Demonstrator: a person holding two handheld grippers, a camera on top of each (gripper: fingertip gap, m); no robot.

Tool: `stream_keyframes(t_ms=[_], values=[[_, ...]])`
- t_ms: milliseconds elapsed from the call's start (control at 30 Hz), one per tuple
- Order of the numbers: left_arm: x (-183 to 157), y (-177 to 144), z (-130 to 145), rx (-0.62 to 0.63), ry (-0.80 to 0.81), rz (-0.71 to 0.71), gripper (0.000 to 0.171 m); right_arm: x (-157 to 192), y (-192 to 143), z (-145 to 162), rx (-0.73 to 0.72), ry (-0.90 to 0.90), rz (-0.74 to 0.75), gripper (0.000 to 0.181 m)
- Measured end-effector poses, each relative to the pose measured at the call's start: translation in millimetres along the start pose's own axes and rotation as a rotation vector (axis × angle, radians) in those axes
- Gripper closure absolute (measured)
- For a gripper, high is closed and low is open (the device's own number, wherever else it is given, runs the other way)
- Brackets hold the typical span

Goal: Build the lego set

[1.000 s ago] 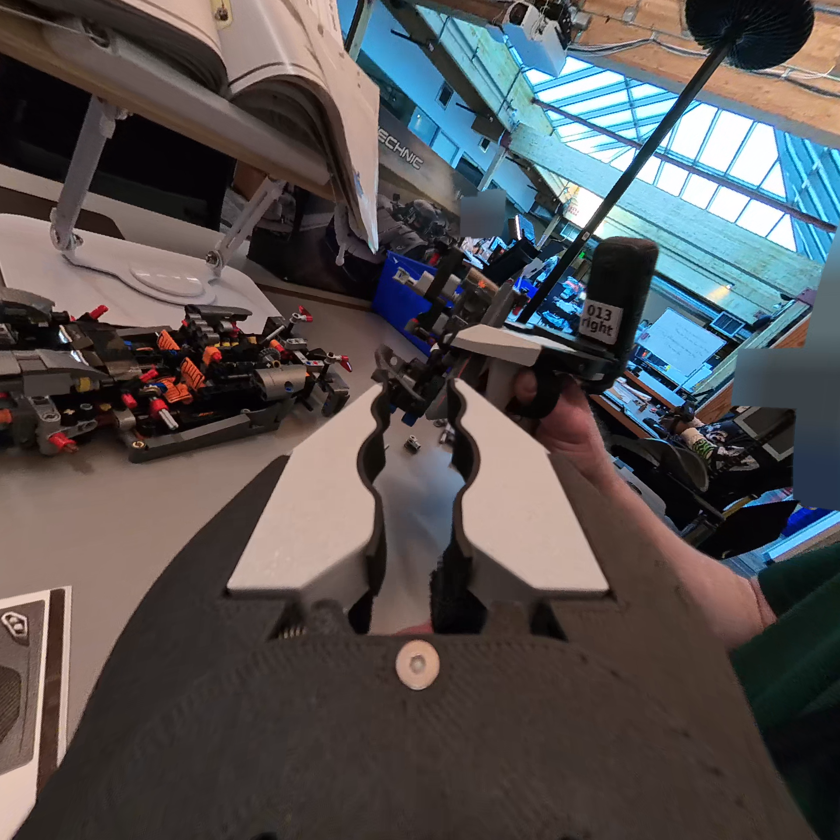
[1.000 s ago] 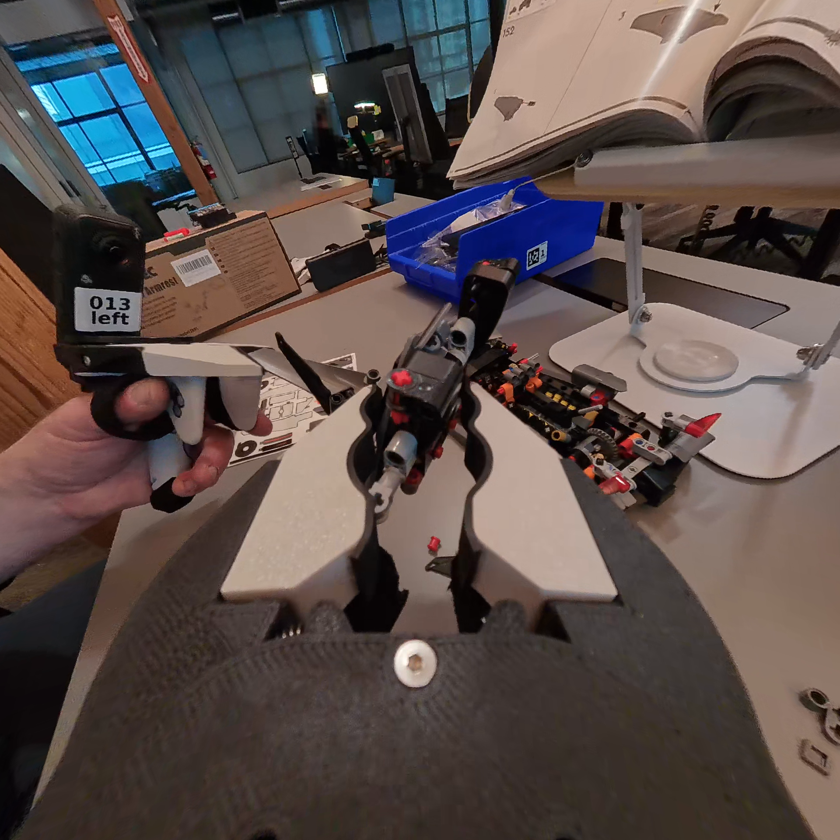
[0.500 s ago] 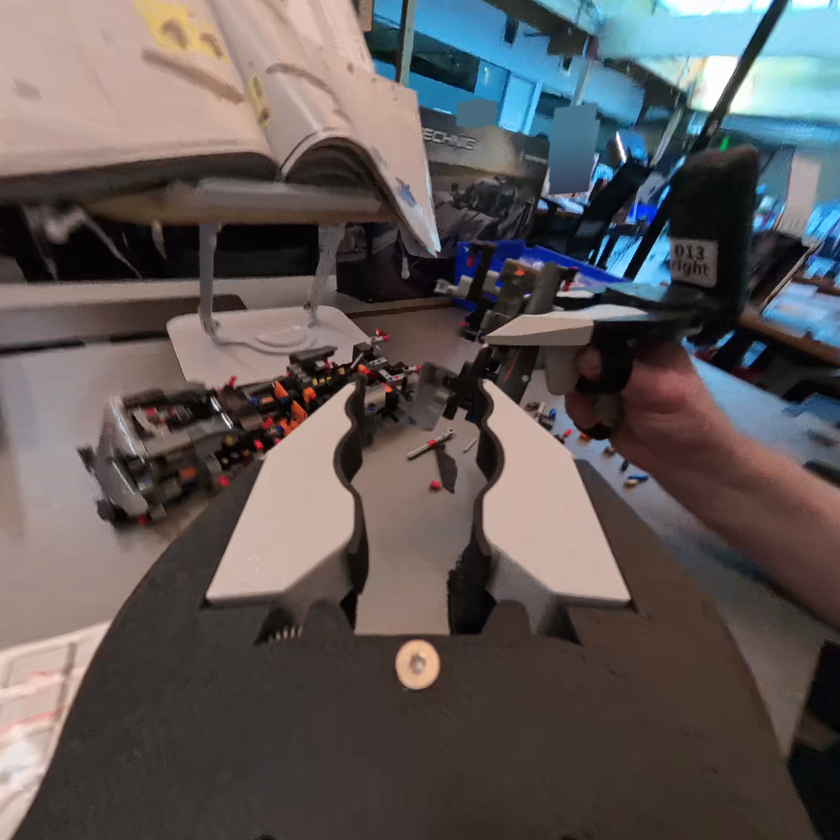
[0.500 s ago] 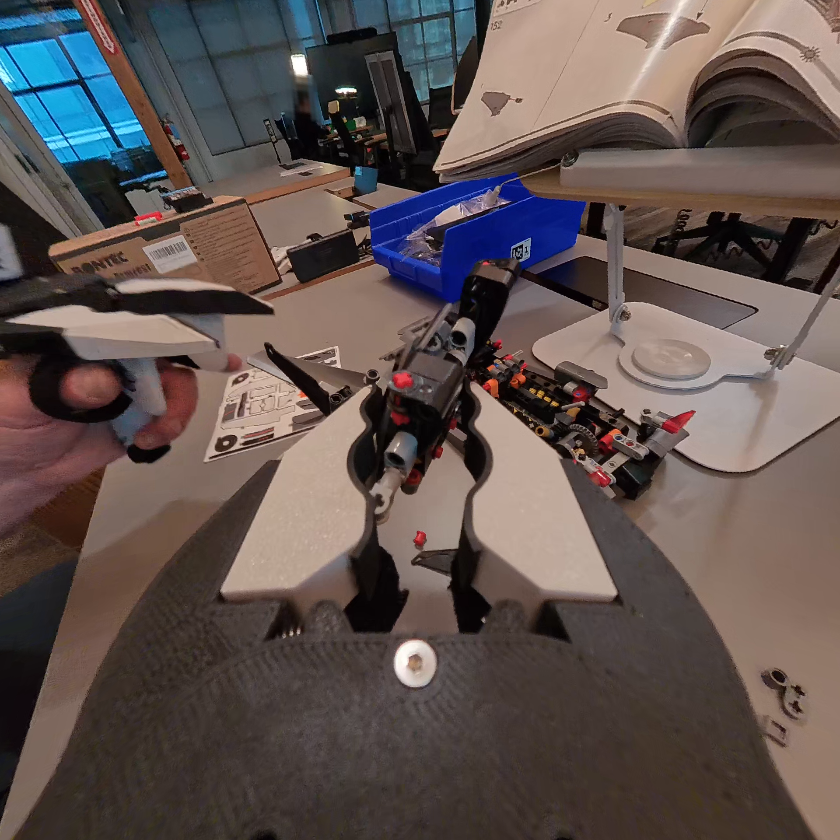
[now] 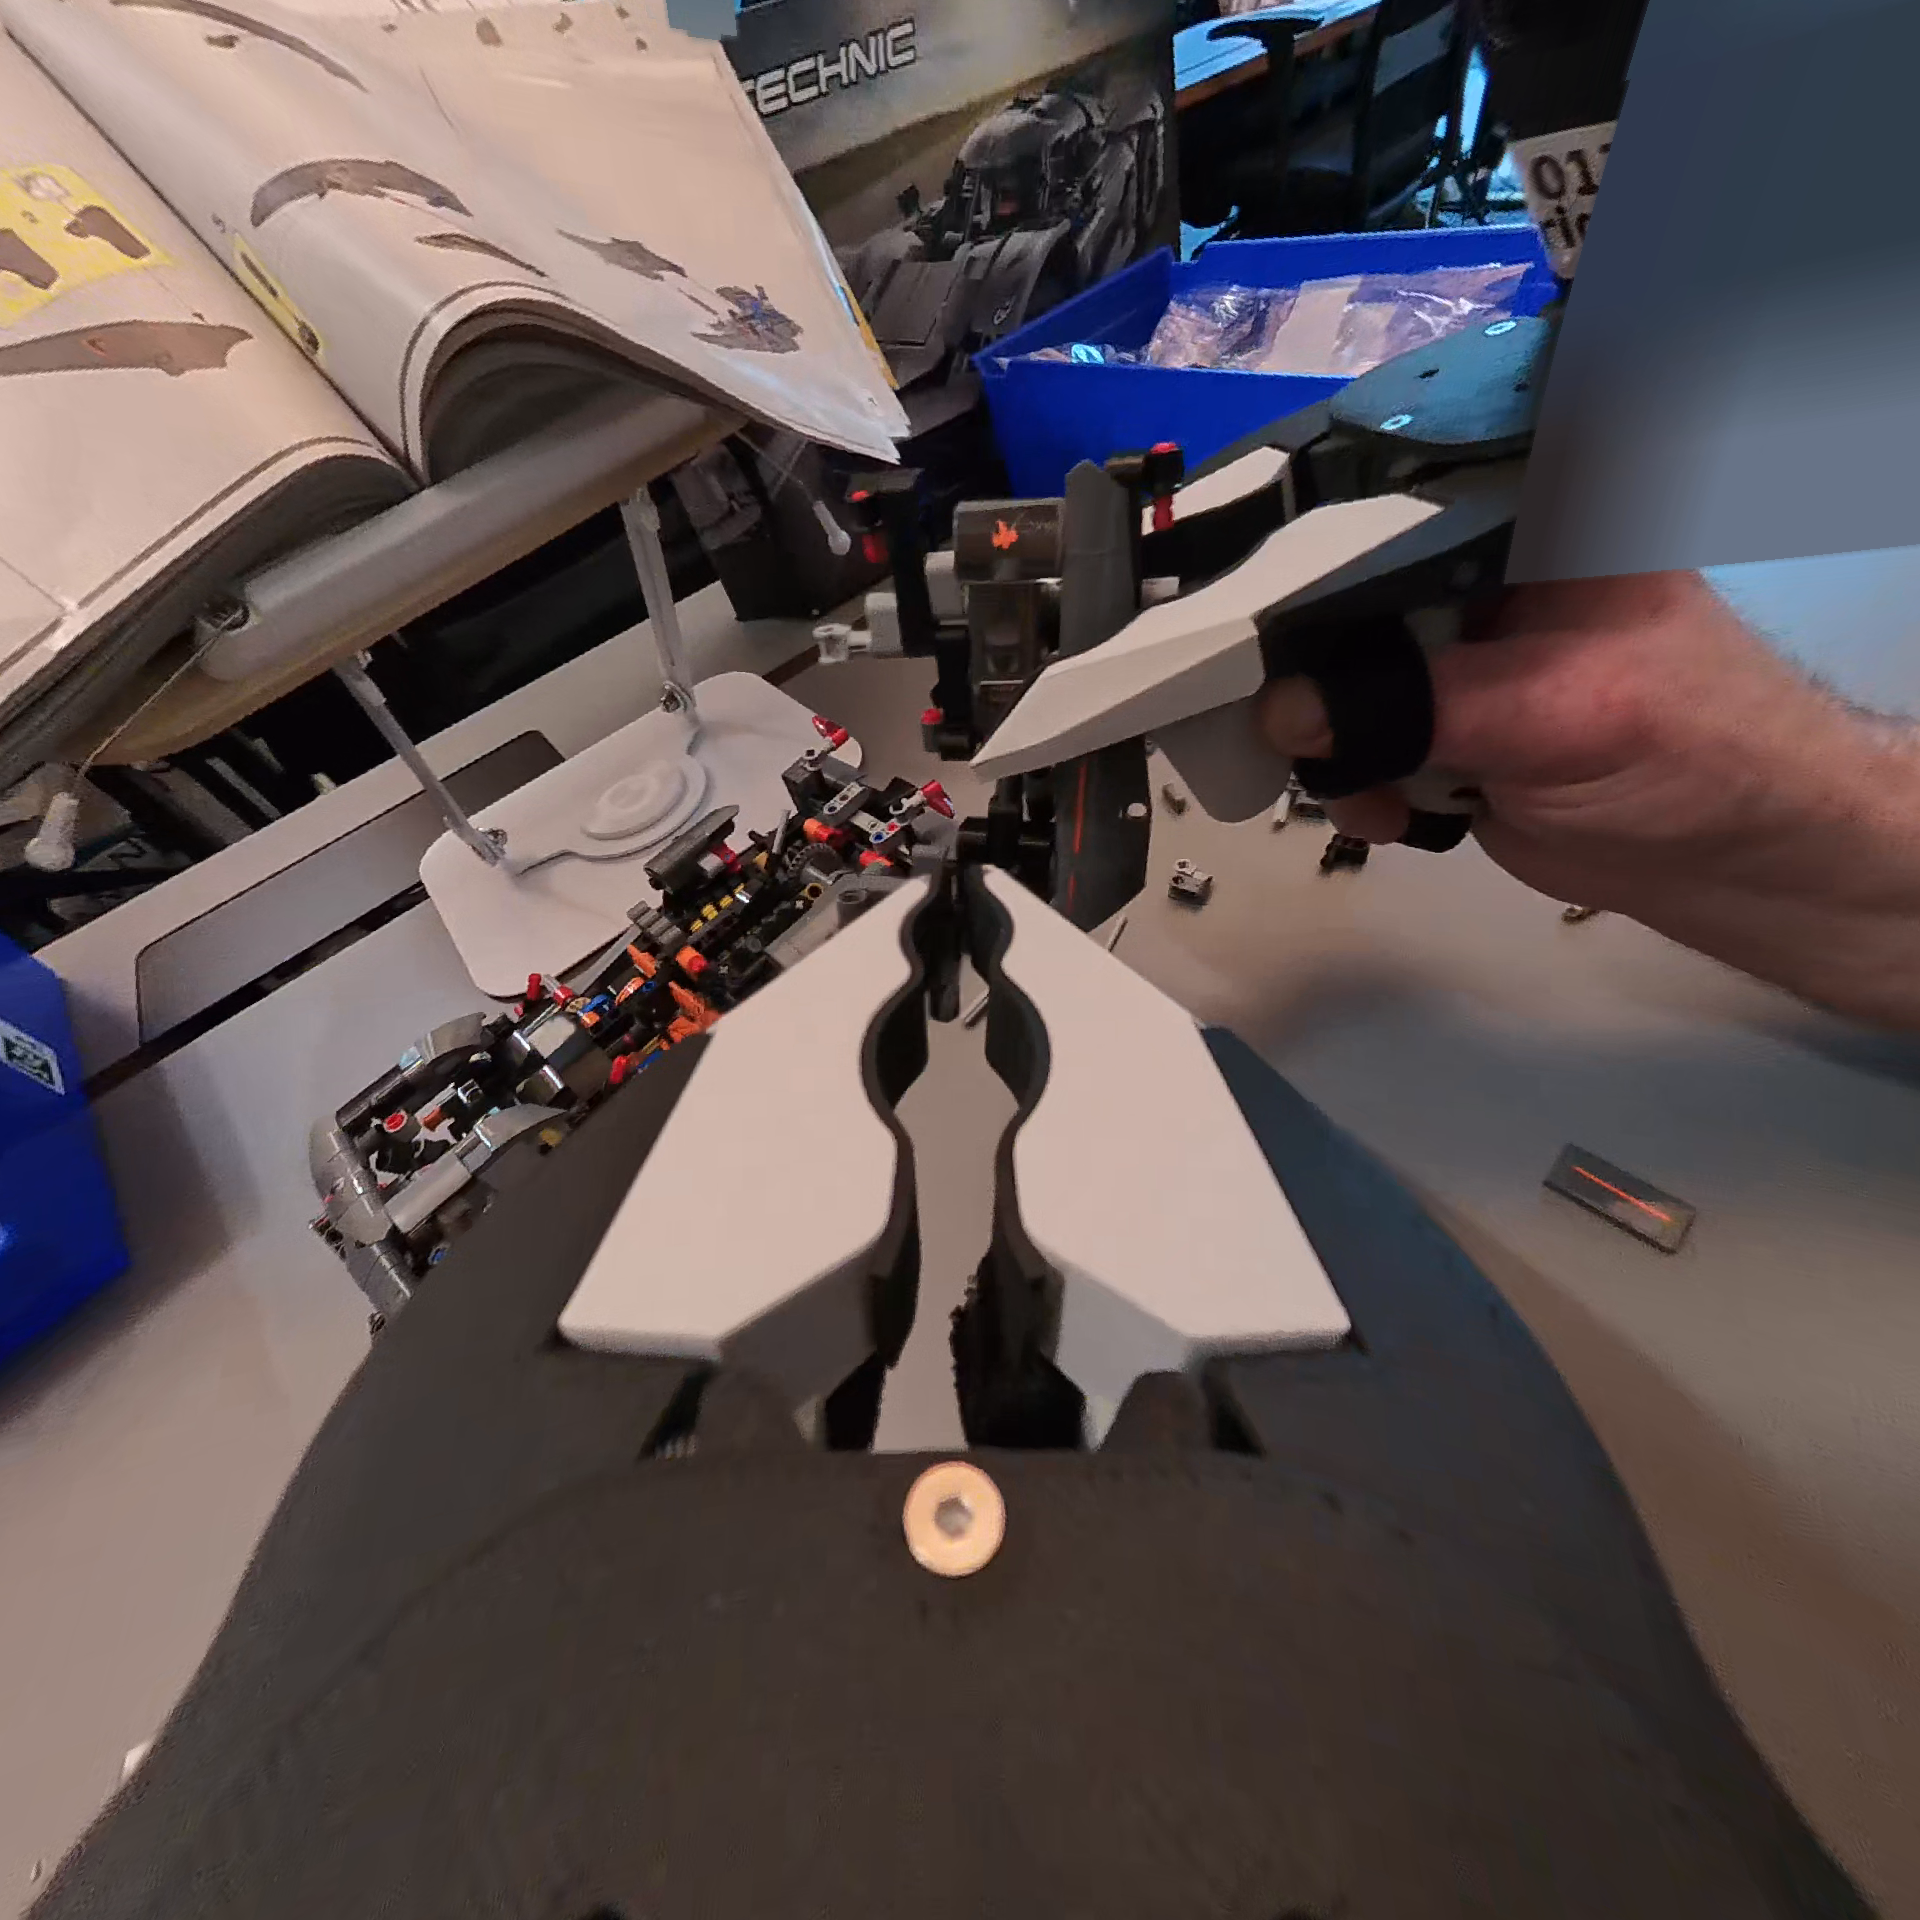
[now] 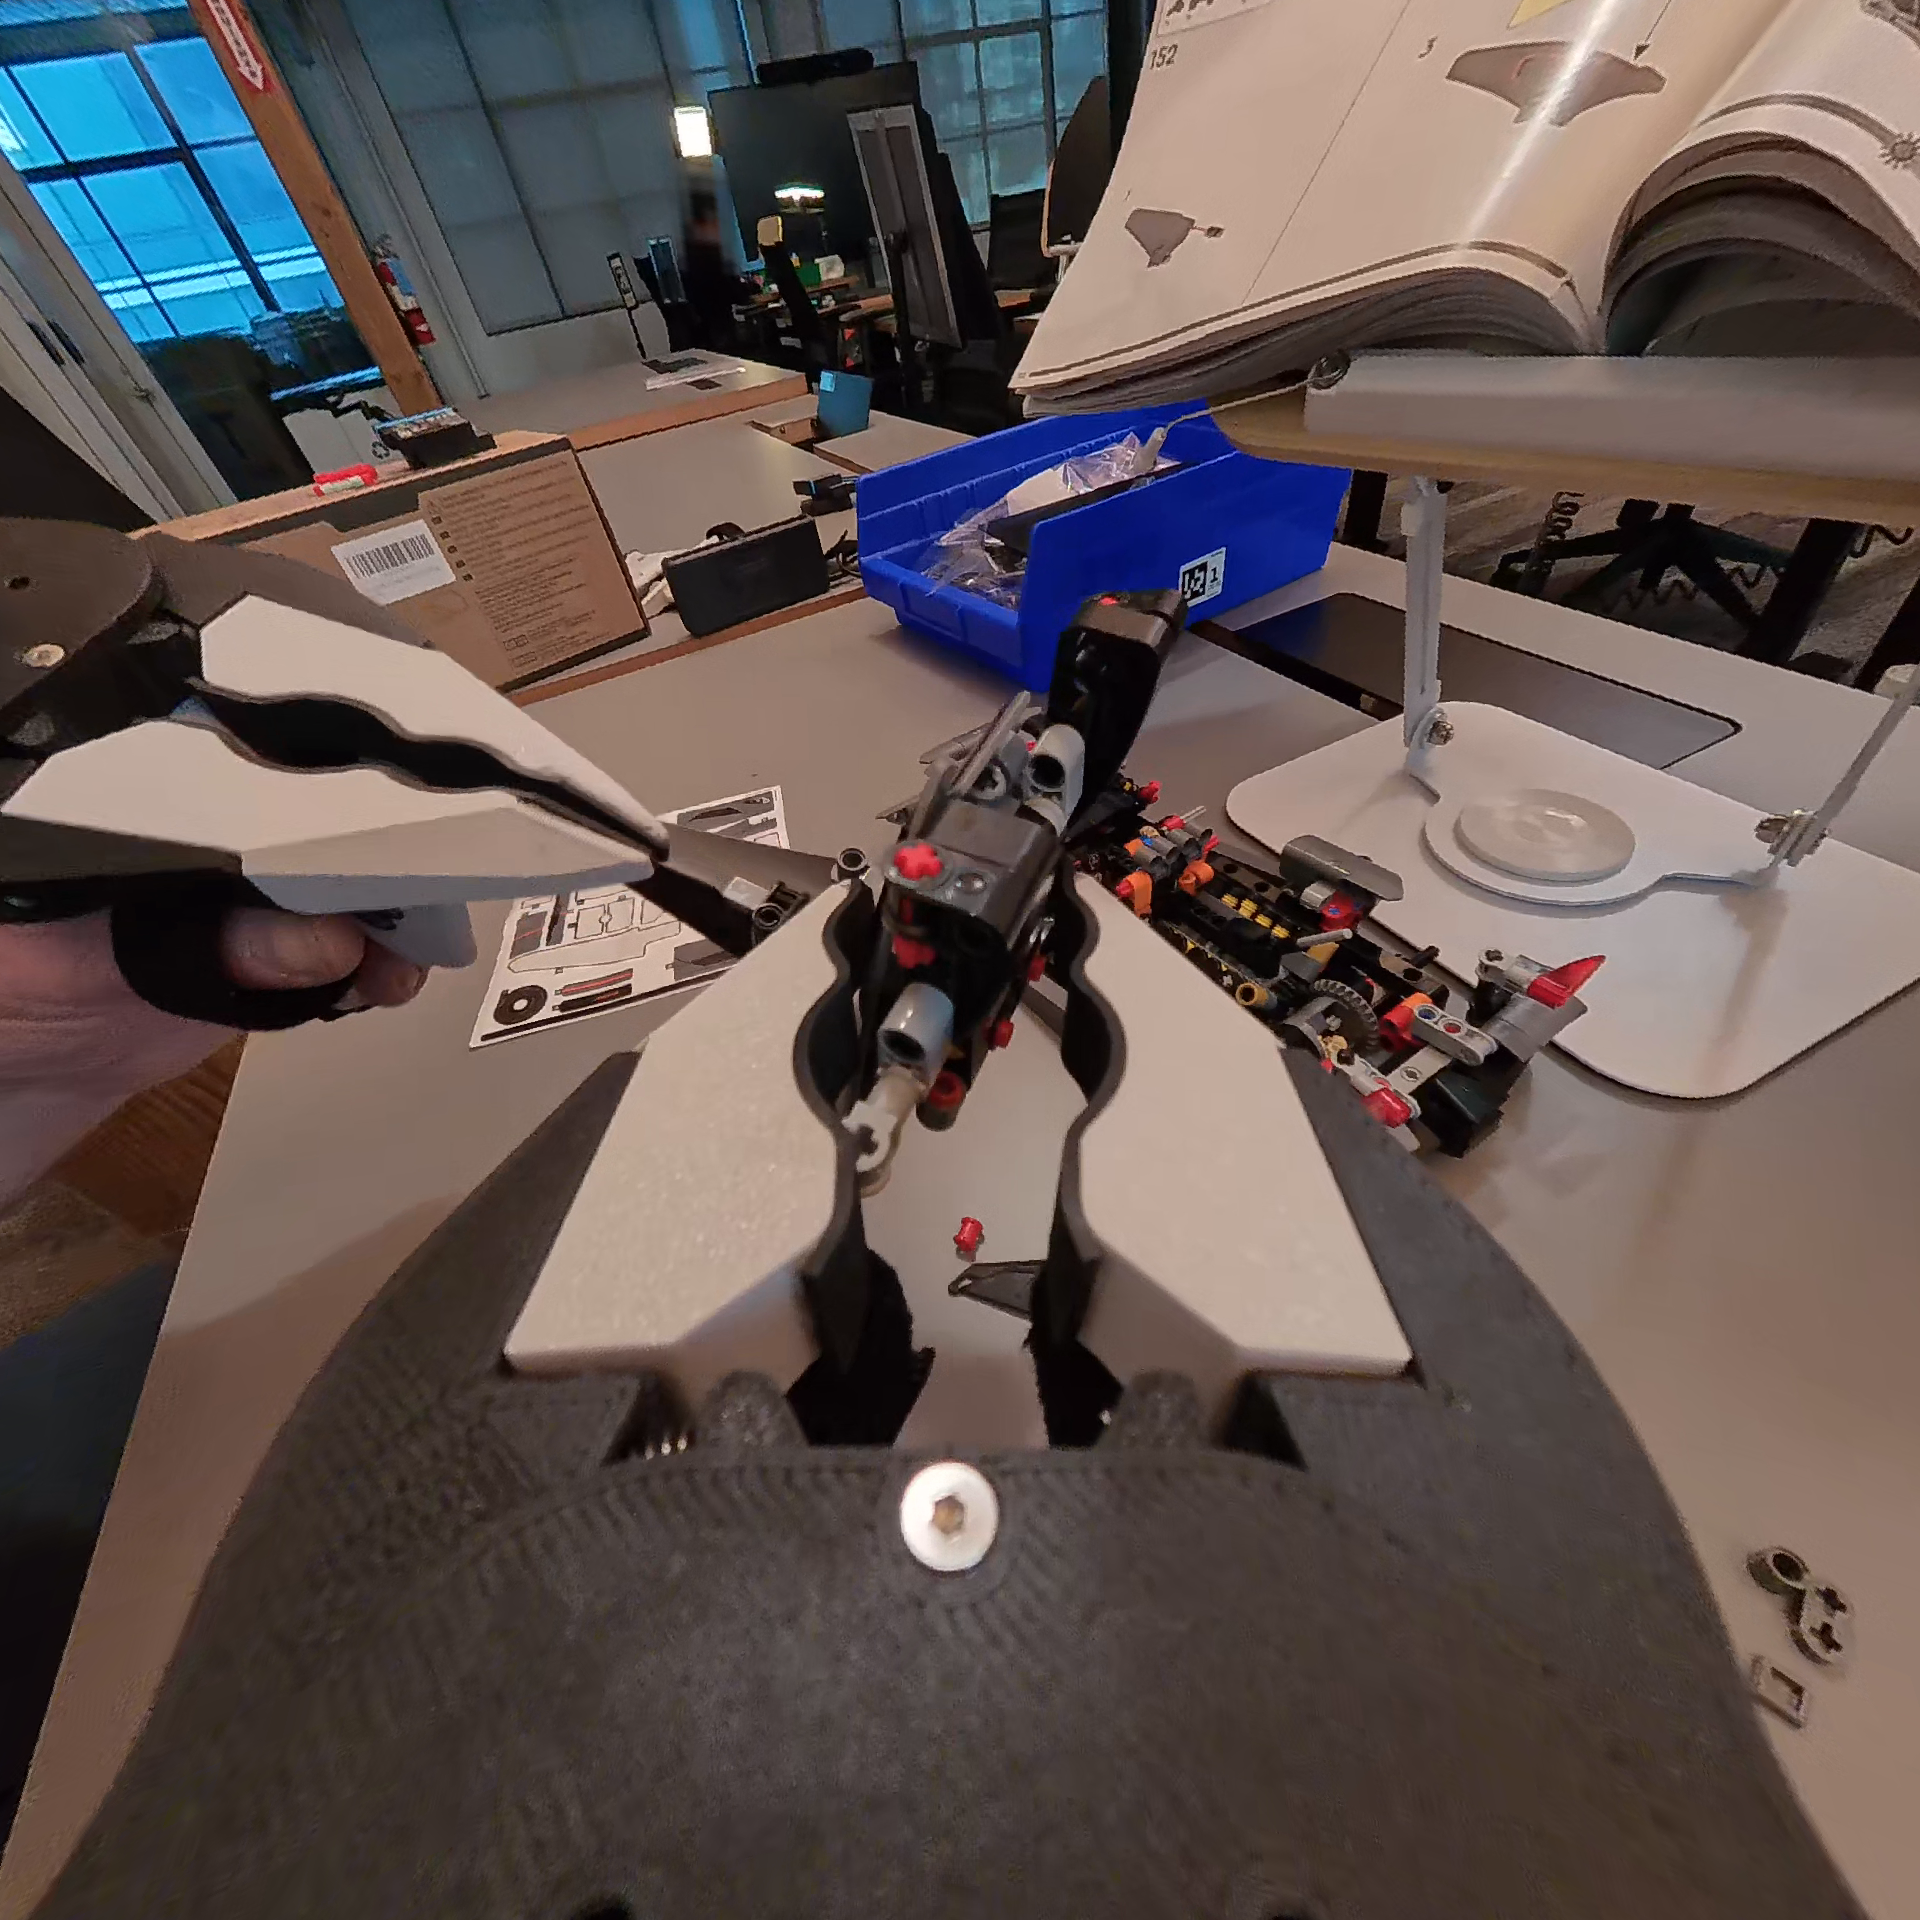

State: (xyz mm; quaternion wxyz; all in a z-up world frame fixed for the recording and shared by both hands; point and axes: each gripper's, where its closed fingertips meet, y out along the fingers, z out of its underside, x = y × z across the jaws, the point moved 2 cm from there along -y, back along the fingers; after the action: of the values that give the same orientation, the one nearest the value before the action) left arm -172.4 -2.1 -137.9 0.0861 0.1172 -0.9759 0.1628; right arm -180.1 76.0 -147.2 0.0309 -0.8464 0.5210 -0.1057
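Right gripper [image 6: 961, 997] clamps a black-and-grey Lego sub-assembly [image 6: 966, 914], long axis running straight out past its jaws, tip up. Left gripper [image 5: 961, 914] comes in from the side, jaws pinched narrow on a thin black panel [image 6: 717, 894]. Beyond both, the Lego chassis [image 6: 1299, 956] lies on a grey table [image 6: 727, 717] in an open office.

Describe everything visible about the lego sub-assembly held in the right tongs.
The lego sub-assembly is a compact block of black and dark grey plastic-looking pieces with red pins, grey cylindrical connectors and a pale axle end sticking out toward the camera. A black arm rises from its far end. It is clamped between the fingers of the right tongs, lifted off the table and tilted. The left tongs pinch a black panel jutting from its left side.
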Motion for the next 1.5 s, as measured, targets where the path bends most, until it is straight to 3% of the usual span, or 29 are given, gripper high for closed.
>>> stream_keyframes(t_ms=[200,467,700,1033,1500], values=[[-13.6,5.0,3.8,0.041,0.101,-0.016,0.17,-1.2,-3.0,-3.5,-0.018,0.012,0.0,0.148],[-5.1,-1.9,6.5,0.03,0.034,-0.004,0.171,2.3,-1.7,-3.5,-0.022,0.019,-0.016,0.149],[-6.0,-9.9,6.2,0.026,0.042,0.02,0.149,0.4,-4.5,-6.2,-0.038,0.031,-0.017,0.149],[-9.7,-3.8,7.8,0.063,0.093,-0.032,0.148,1.1,-2.3,-3.5,-0.025,0.024,-0.016,0.148],[16.5,-2.9,14.9,0.07,0.009,-0.126,0.154,2.2,-2.0,-3.9,-0.024,0.019,-0.017,0.148]])
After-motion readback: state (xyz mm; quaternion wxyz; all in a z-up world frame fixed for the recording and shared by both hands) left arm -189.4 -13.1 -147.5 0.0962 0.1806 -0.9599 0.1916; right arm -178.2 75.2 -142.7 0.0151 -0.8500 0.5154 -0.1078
